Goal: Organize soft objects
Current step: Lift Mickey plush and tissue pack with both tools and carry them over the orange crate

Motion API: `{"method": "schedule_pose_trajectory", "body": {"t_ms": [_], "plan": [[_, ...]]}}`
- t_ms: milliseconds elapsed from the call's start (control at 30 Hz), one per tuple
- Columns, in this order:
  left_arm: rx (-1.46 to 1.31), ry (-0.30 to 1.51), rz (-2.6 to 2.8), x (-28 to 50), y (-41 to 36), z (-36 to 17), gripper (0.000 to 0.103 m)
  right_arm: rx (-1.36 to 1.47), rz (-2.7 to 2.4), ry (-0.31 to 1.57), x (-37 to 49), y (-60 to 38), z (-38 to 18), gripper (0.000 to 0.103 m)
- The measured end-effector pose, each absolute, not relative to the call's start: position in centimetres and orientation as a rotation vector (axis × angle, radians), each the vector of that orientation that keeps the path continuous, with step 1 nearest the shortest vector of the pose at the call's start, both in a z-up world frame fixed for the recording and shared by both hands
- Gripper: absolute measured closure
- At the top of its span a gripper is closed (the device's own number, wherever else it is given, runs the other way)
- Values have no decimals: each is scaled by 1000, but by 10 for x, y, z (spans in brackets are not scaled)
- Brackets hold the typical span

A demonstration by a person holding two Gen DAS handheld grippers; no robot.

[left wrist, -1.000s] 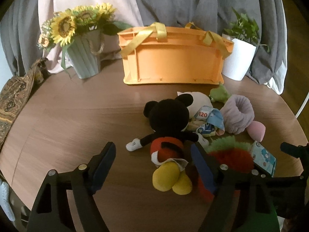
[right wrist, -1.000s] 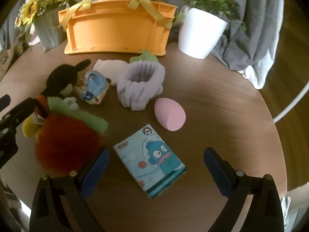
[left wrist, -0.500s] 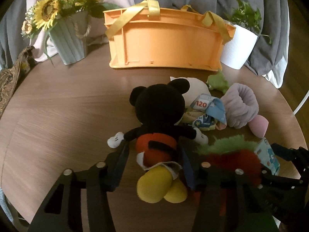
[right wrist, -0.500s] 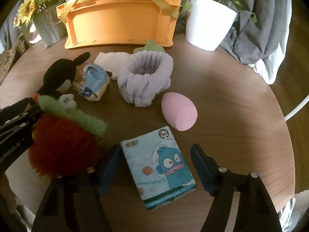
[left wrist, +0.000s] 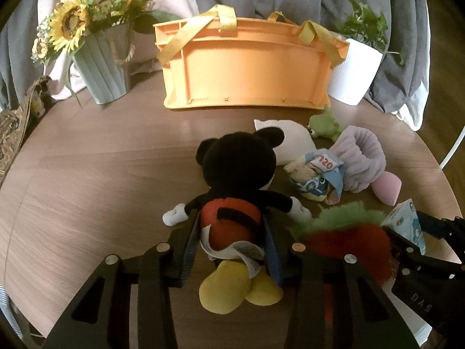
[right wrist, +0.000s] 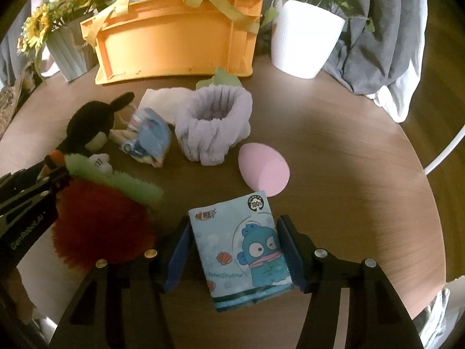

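Both tongs have closed in — left tongs pinching mouse plush, right tongs squeezing tissue pack.

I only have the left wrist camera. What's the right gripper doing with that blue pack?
Observer: The right gripper has a pad against each side of the pack, which lies flat with the cartoon fish face up.
Operator: Anything in front of its fingers?
Observer: The pink sponge lies just beyond the pack's far right corner.
Operator: And the purple band?
Observer: The band stands as an open ring, hollow side up.
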State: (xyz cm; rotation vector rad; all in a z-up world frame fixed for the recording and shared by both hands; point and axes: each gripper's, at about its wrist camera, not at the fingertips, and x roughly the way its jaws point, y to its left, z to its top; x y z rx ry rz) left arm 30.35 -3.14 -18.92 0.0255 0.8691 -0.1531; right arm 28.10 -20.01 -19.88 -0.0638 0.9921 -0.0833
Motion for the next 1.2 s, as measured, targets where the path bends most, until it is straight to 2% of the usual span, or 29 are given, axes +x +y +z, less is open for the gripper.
{"method": "schedule_pose_trajectory", "body": {"t_ms": [333, 1200], "plan": [[33, 803, -157, 292, -26, -164, 64, -44, -71, 929, 276, -201, -173, 44], [9, 571, -156, 314, 1, -49, 64, 17, 5, 650, 301, -174, -69, 44]]}}
